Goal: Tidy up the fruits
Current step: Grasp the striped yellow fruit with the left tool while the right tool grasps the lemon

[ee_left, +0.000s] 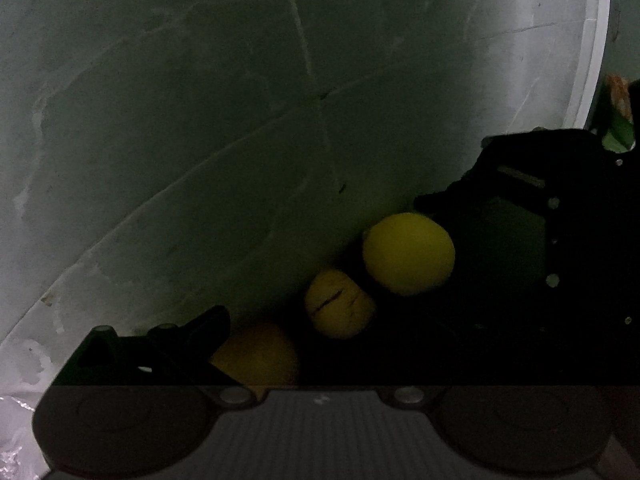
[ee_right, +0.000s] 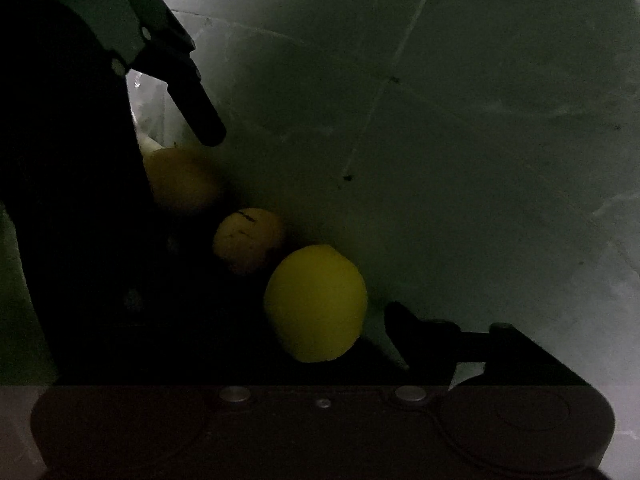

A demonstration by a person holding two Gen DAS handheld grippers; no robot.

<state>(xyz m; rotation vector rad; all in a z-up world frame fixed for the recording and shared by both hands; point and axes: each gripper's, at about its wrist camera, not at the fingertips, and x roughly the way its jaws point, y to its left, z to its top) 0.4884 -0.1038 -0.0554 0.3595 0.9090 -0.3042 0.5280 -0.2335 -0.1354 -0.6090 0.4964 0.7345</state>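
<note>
Three yellow fruits are lying in a diagonal row between your two grippers.

Your right gripper (ee_right: 340,344) is sitting against the bright lemon (ee_right: 316,303), long axis tilted upright; your left gripper (ee_left: 256,344) is beside the dim fruit (ee_left: 256,354). The scarred fruit (ee_left: 339,303) is lying between. I cannot tell either grip.

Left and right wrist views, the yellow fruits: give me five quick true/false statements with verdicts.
1. Three yellow fruits show in a diagonal row. True: bright smooth yellow fruit, scarred yellow fruit with dark lines, dim orange-yellow fruit.
2. The scarred fruit lies between the other two. True.
3. The fruits rest on a red cloth. False: a pale grey tiled surface with seams lies behind them.
4. The scene is brightly lit. False: both views are dim.
5. The bright fruit is nearest the right wrist camera. True.
</note>
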